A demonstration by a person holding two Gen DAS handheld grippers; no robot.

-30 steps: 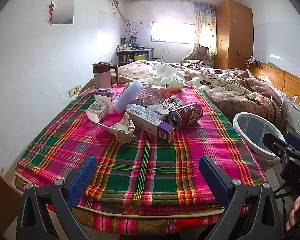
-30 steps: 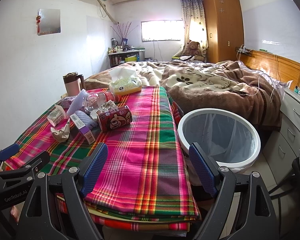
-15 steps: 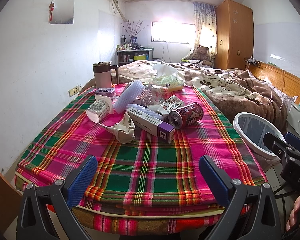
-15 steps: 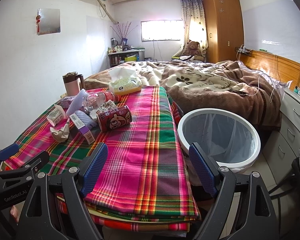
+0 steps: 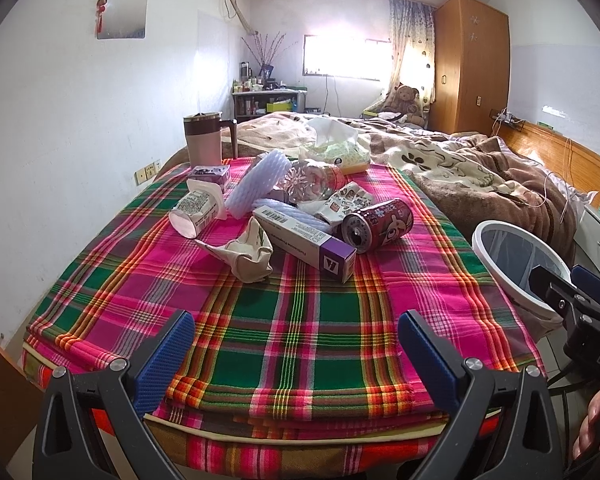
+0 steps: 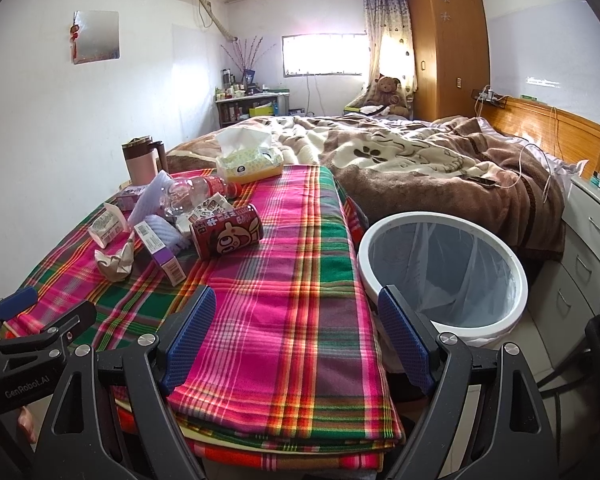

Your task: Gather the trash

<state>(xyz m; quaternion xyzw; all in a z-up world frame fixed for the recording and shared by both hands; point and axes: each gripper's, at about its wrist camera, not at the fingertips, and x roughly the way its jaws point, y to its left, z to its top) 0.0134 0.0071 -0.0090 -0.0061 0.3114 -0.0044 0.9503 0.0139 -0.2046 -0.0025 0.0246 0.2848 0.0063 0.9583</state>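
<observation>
Hovering w/ both grippers, left gripper [image 5: 294, 354] & right gripper [image 6: 296, 338], spread, empty; red can [image 5: 377, 224], left of bin [image 6: 444, 276], could roll if nudged.

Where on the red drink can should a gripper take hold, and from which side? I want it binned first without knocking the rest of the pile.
Probably across the round body, near the middle. The red can lies on its side on the plaid cloth, its opened top toward the camera. The right gripper seems better placed: come from the bin side, where the cloth is bare. The purple box crowds its other flank.
</observation>
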